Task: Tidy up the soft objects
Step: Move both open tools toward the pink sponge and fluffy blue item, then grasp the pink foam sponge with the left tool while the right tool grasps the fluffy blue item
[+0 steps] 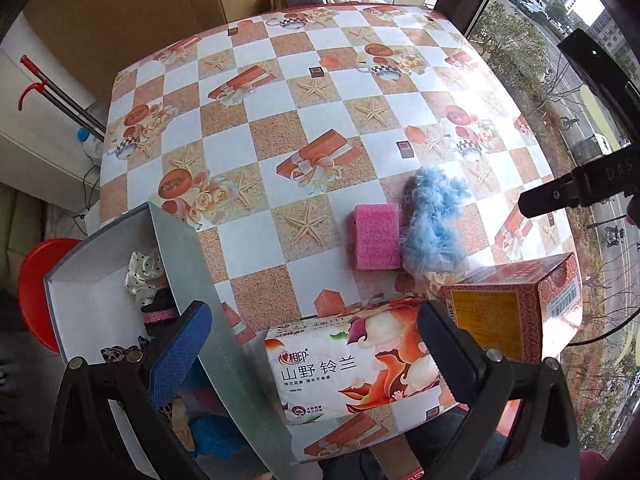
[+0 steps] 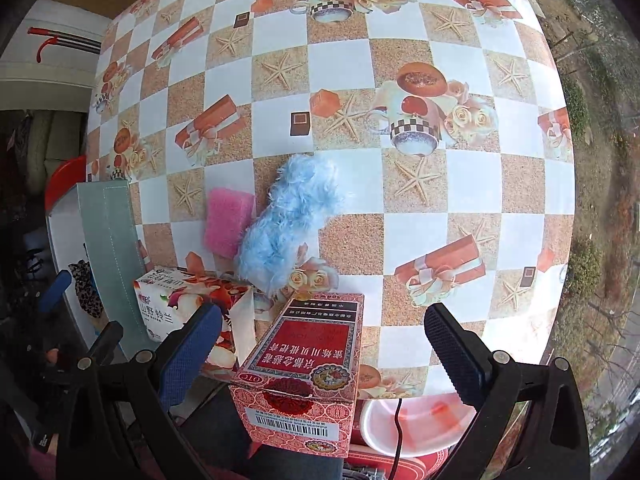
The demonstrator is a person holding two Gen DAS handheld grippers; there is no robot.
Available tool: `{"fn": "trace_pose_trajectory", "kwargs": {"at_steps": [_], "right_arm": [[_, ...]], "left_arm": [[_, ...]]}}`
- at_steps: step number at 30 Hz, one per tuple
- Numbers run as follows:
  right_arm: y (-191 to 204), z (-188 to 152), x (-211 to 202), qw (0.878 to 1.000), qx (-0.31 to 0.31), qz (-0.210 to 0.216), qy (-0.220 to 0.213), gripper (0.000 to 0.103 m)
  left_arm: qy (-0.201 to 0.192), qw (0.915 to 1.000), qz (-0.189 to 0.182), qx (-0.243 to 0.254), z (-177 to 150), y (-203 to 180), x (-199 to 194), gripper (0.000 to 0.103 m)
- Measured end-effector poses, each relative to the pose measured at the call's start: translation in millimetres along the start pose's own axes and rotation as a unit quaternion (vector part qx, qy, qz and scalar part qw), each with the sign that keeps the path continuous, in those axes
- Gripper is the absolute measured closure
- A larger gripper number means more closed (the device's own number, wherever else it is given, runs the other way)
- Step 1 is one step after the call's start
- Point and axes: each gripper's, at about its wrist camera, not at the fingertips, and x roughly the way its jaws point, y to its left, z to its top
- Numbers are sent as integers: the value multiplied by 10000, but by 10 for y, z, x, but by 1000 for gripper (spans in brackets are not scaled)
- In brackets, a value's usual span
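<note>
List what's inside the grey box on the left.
Grey box holds a white polka-dot scrunchie, a leopard-print one and a blue fuzzy item. The left hand-held gripper hides the rest.

A pink sponge lies flat on the table, touching a fluffy blue duster beside it.
</note>
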Motion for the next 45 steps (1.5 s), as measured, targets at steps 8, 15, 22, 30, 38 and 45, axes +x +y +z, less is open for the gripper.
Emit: {"fn": "trace_pose_trajectory", "kwargs": {"at_steps": [8,15,22,30,38,45], "right_arm": [[110,586,744,9956,-480,68,801,1],[321,799,1217,9849,-1069,-225,1342,1],[-317,610,1201,9897,-709,-718,1015,1],[-1224,164,854,9994,319,-94,63,1],[-763,179,920,9973,-495,-478,-270,1],[-534,81,1098,9904,-808,-1083,-282,0]], "left_arm": [[435,9985,239,-243,71,-58,177,0],[781,9961,302,-275,266,-198,494,0],[1069,9940,207,-102,527,-435,930,0],[1442,9893,198,-129,668,-558,1387,0],[1741,9837,238,-383,670,-537,1671,0],[1854,9812,177,-508,655,-541,1791,0]]}}
